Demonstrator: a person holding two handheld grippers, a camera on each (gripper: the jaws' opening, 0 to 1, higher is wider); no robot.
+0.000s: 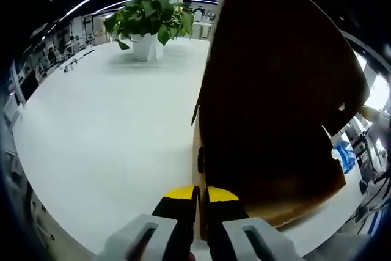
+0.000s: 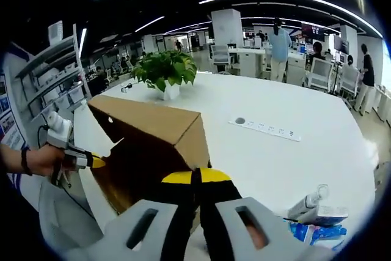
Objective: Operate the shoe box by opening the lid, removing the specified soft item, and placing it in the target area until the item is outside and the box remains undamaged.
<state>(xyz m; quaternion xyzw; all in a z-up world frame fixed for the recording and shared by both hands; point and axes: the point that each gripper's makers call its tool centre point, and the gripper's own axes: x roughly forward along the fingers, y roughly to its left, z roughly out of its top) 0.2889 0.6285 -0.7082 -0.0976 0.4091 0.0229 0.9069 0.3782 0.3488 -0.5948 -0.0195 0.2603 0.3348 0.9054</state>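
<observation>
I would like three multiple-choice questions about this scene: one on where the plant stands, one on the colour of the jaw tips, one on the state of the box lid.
1. Where does the potted plant stand?
A. on the white table, beyond the box
B. inside the box
C. on the floor

2. What colour are the jaw tips of the right gripper?
A. red
B. yellow
C. green

3. What is the state of the cardboard box lid?
A. removed and lying flat
B. crushed
C. held at opposite edges by the left gripper and right gripper

Answers: 1 A, it stands on the table behind the box. 2 B, yellow bands show. 3 C, both grippers clamp its edges.
</observation>
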